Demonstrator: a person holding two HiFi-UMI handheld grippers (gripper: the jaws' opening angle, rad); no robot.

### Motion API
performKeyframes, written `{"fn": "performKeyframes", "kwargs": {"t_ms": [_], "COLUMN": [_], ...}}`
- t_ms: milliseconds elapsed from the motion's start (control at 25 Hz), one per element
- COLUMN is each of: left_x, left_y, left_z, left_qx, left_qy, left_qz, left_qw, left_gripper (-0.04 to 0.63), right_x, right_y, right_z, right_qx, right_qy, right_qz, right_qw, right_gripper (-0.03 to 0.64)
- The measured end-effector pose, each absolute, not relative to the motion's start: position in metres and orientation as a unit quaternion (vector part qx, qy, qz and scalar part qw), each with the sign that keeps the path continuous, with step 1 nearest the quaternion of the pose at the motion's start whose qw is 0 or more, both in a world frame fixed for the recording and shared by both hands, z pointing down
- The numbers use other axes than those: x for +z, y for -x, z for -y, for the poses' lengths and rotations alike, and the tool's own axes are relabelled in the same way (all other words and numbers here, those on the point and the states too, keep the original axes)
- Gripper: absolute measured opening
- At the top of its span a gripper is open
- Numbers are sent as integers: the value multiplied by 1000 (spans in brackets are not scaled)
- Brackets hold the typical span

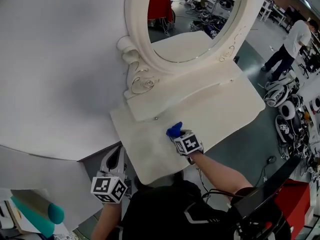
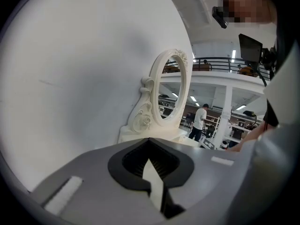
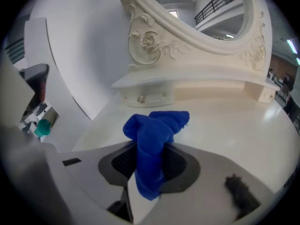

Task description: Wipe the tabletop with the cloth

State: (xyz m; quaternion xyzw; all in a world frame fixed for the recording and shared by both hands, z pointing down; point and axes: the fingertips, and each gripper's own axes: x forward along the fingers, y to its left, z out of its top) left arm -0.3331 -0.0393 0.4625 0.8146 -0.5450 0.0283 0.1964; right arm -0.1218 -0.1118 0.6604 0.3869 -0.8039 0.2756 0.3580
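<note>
A bunched blue cloth point(image 3: 154, 139) is clamped between the jaws of my right gripper point(image 3: 151, 165), which is shut on it. In the head view the cloth point(image 1: 174, 129) rests on the cream tabletop point(image 1: 220, 111) of a dressing table, in its front middle, with the right gripper point(image 1: 181, 136) just behind it. My left gripper point(image 1: 114, 160) hangs off the table's front left corner, below the top. In the left gripper view its jaws point(image 2: 152, 170) are closed together with nothing between them.
An oval mirror point(image 1: 192, 19) in an ornate cream frame stands at the back of the table, with a small drawer shelf point(image 3: 187, 86) under it. A white wall point(image 1: 55, 69) is at the left. Gear lies on the floor point(image 1: 290, 109) at right; a person point(image 1: 292, 44) stands there.
</note>
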Motion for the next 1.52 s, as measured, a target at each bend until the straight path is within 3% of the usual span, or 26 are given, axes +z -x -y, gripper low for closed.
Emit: {"fn": "performKeyframes", "kwargs": {"t_ms": [360,1240,1520], "left_x": [465,457,456], "left_y": [349,278,289], "left_z": [27,61,53], "left_qx": [36,35,47], "left_qy": [-792,-854,-842], "left_qz": [575,485,506], "left_qw": [203,188,182], "left_gripper": [8,8,8], "right_x": [672,673,654], "right_y": [153,54,59], "right_z": [186,-13,74], "right_qx": [220,259,248], "right_qy": [-381,-360,-400], "right_qz": [809,797,807], "right_qw": [390,409,356], "right_gripper": [129,129,129]}}
